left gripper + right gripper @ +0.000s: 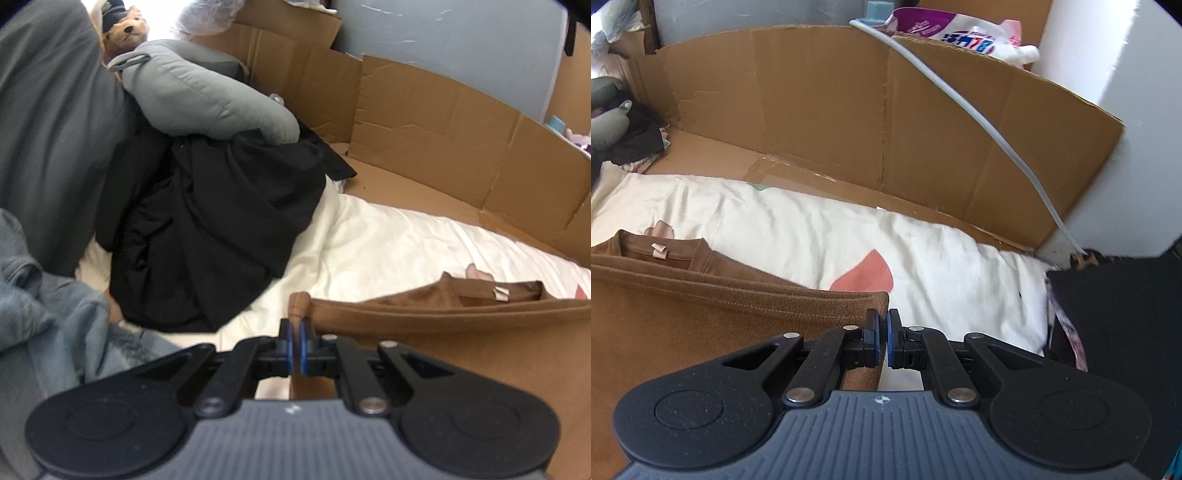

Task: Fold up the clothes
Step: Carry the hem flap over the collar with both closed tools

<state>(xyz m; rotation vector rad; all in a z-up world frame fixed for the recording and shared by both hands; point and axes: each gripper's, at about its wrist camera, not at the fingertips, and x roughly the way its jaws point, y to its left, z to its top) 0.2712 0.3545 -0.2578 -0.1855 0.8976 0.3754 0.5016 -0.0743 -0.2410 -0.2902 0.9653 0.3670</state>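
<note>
Cardboard (820, 110) walls run along the far edge of the bed, flattened boxes standing on end behind a white sheet (798, 229) printed with a pink shape. Across the sheet's near side lies the brown shirt (683, 317), stretched between the two grippers; its collar and neck label sit toward the middle of the bed, and a doubled, stitched edge runs from one gripper to the other. Off toward the sheet's left end is a heap of black clothing (207, 229), unfolded, with a grey pillow (207, 96) resting on top and a blue-grey garment (48, 302) bunched at the near left corner. A small teddy bear (125, 31) peeks out behind the pillow.

The left gripper (296, 338) has its blue pads pressed together on one corner of the brown shirt, and the right gripper (882, 334) pinches the opposite corner the same way.

As a judgement, the work is early: the brown shirt looks to be mid-fold, its lifted edge not yet laid down and smoothed, while the black heap and the blue-grey piece remain untouched.
</note>
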